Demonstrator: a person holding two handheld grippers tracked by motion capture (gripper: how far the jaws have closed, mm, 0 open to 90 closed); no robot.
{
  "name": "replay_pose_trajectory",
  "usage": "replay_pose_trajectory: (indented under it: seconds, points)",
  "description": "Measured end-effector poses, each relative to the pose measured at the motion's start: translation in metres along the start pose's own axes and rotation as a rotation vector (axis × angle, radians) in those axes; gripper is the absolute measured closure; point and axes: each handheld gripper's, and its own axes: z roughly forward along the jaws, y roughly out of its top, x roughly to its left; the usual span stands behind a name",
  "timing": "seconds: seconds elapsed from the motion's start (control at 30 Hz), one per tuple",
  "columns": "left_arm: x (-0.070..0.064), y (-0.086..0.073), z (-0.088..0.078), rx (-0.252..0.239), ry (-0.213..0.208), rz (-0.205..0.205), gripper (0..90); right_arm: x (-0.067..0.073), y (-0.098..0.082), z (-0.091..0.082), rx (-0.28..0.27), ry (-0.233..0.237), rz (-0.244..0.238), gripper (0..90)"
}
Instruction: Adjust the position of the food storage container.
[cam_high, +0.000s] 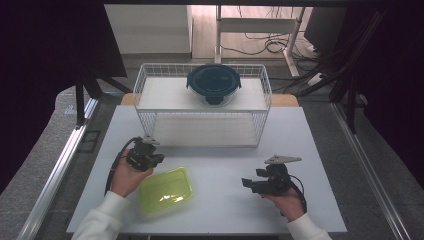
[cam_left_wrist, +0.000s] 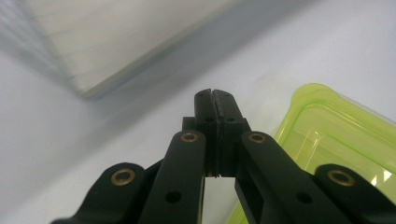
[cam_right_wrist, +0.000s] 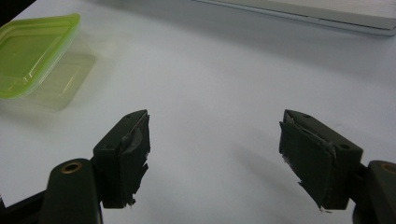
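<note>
The yellow-green container (cam_high: 166, 190) is a see-through, lime-tinted plastic box, roughly rectangular with rounded corners and a raised lip round its lid. It sits flat on the white surface (cam_high: 225, 165), just beside the left gripper (cam_high: 150, 159), on the side nearer the person. In the left gripper view it shows right next to the black jaws, which are pressed together with nothing between them and not touching the box. The right gripper (cam_high: 250, 184) is well apart from the container, with bare surface between them. Its jaws stand wide apart and empty, taped pads (cam_right_wrist: 135, 154) facing each other. Beyond both grippers there's a white wire basket (cam_high: 202, 107) with a round dark-lidded container (cam_high: 214, 82) on its upper shelf.
</note>
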Motion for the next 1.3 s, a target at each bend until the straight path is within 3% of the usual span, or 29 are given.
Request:
replay_pose_trajectory:
  seconds: [0.2,0.47,0.67,0.93,1.1,1.3]
  points:
    - [0.011,-0.032,-0.021,-0.056,0.008,-0.12,89.8,-0.001,0.0,0.0,-0.006,-0.004,0.003,24.1]
    - [0.019,-0.071,-0.043,-0.127,0.033,-0.224,89.9,0.0,-0.001,0.001,-0.001,-0.008,0.003,23.8]
    - [0.019,-0.095,-0.05,-0.114,0.049,-0.263,89.9,0.0,-0.001,0.001,0.001,-0.009,0.004,23.7]
    - [0.006,-0.121,-0.034,-0.027,0.038,-0.297,89.9,-0.002,-0.001,-0.001,-0.003,-0.006,0.006,23.8]
    - [-0.001,-0.125,-0.026,0.002,0.02,-0.302,89.9,-0.002,-0.001,-0.001,0.0,-0.005,0.007,23.8]
    - [-0.012,-0.118,-0.02,0.023,0.003,-0.273,89.9,-0.002,-0.001,0.0,0.007,-0.003,0.007,23.8]
